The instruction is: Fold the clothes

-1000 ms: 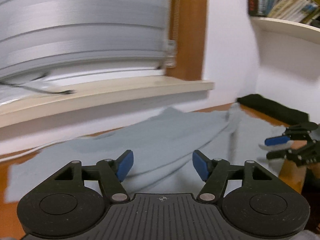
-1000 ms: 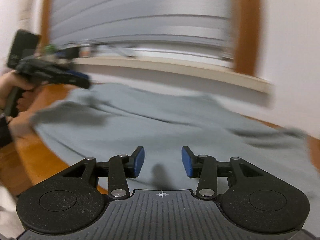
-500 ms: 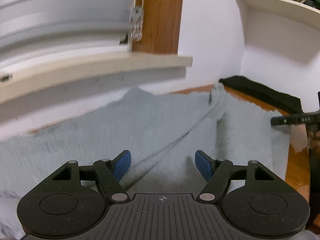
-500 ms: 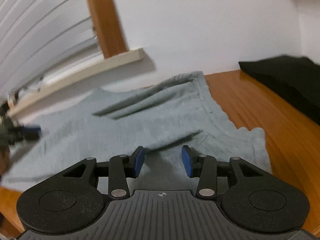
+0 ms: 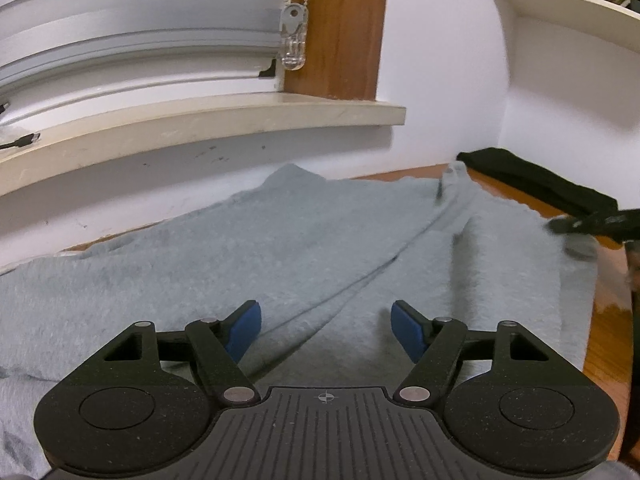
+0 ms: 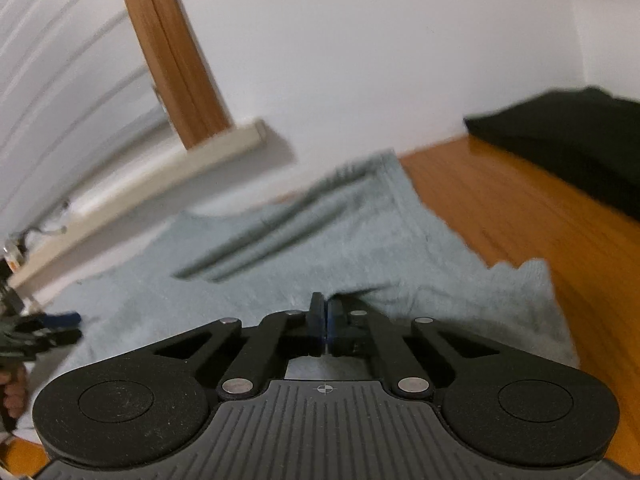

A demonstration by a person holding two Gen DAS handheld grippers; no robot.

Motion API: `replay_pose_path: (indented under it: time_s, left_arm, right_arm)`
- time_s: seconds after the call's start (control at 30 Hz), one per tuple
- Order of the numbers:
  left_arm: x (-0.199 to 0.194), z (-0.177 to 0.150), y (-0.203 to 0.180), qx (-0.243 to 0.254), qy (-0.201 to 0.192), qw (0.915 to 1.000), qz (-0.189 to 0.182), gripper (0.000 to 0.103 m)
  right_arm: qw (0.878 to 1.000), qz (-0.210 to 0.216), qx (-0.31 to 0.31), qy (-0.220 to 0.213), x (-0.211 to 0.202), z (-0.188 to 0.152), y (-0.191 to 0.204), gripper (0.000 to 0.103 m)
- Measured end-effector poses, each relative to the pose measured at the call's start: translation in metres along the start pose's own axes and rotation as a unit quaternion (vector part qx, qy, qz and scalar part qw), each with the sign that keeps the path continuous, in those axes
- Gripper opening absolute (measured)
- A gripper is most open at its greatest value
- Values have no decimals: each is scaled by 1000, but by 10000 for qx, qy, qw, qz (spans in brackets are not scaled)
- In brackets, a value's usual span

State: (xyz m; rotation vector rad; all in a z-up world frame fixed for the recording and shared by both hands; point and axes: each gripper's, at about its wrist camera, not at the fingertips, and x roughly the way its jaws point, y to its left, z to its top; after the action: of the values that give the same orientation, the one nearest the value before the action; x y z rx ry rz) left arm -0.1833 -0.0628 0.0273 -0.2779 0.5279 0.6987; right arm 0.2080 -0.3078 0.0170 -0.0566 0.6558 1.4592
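A light grey-blue fleece garment (image 5: 280, 248) (image 6: 320, 248) lies spread on a wooden table (image 6: 500, 208) below a window sill, with a long fold ridge running across it. My left gripper (image 5: 325, 312) hovers low over the garment's near part. Its jaws are opening and its blue pads press on nothing. In the right wrist view the left gripper (image 6: 44, 324) sits at the far left, held by a hand (image 6: 12, 396). My right gripper (image 6: 322, 308) is shut, pads together just above the garment's right part, with no cloth seen between them. It shows blurred (image 5: 560, 226) at the garment's right edge.
A black folded cloth (image 5: 540, 184) (image 6: 560, 140) lies at the back right of the table. The window sill (image 5: 200, 120) and white wall run close behind the garment. A shelf with books (image 5: 580, 0) hangs upper right. Bare wood shows to the right of the garment.
My right gripper has snapped shut from half open and rolled. My left gripper moved forward and down over the garment earlier, then held still while its jaws widened slightly.
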Motion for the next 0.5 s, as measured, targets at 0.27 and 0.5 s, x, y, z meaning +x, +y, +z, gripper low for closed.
replay_pose_path:
  time_s: [0.27, 0.5]
  left_arm:
    - [4, 1, 1, -29, 102, 9999, 107, 78]
    - [3, 0, 1, -26, 122, 9999, 106, 80]
  right_arm:
    - [9987, -329, -370, 115, -41, -25, -14, 4]
    - [9995, -180, 239, -52, -28, -22, -36, 31]
